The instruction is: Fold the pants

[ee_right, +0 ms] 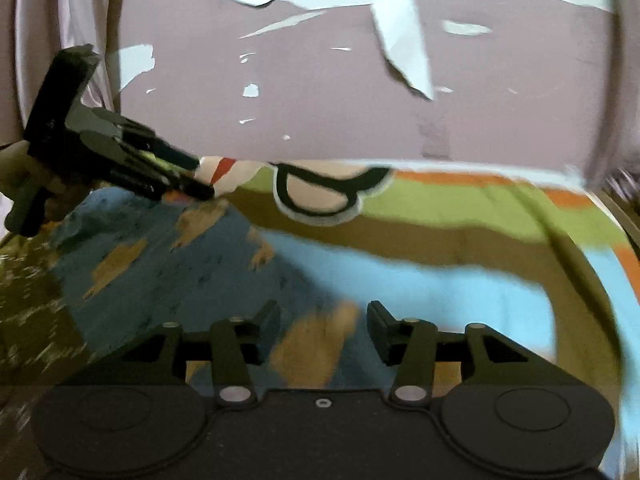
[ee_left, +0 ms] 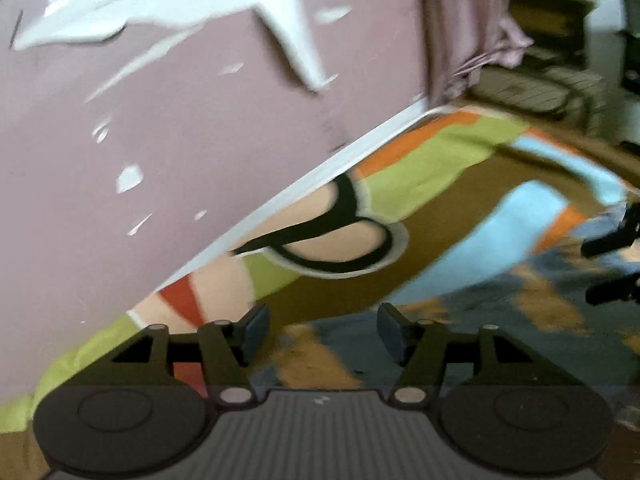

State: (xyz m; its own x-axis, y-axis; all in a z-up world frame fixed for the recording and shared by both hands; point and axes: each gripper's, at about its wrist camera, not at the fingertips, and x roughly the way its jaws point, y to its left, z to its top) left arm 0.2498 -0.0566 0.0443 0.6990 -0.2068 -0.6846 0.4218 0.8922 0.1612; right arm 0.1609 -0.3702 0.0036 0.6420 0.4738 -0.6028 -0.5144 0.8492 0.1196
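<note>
Clearly the pants (ee_right: 168, 280) are soft and light: blue cloth with tan patches, lying limp and rumpled on a bright printed bedsheet (ee_right: 460, 216). Cloth like this will sag, drag and slide over the sheet when lifted, so a pinch through an edge, a hem or the waistband, should hold better than a grab at the flat middle, and two holds set apart should keep a fold straight.

From the right wrist view, the right gripper (ee_right: 323, 330) hangs with its jaws spread and nothing between them; the pants lie just below and ahead of it, running off to its left. That view alone shows the left gripper (ee_right: 200, 178) from outside, ahead and to the left, near the far edge of the pants, with the person's hand (ee_right: 20, 168) on its handle. Whether that edge is touched I cannot tell through the blur.

The left wrist view shows the left gripper's own fingers (ee_left: 256, 332) parted, nothing gripped, with cloth just under and ahead of them. It also shows the right gripper's dark fingers at its far right, and beyond the bed a wall (ee_left: 120, 160) with peeling paint, a hanging curtain (ee_left: 460, 32) and dim furniture, which the other view barely takes in.
</note>
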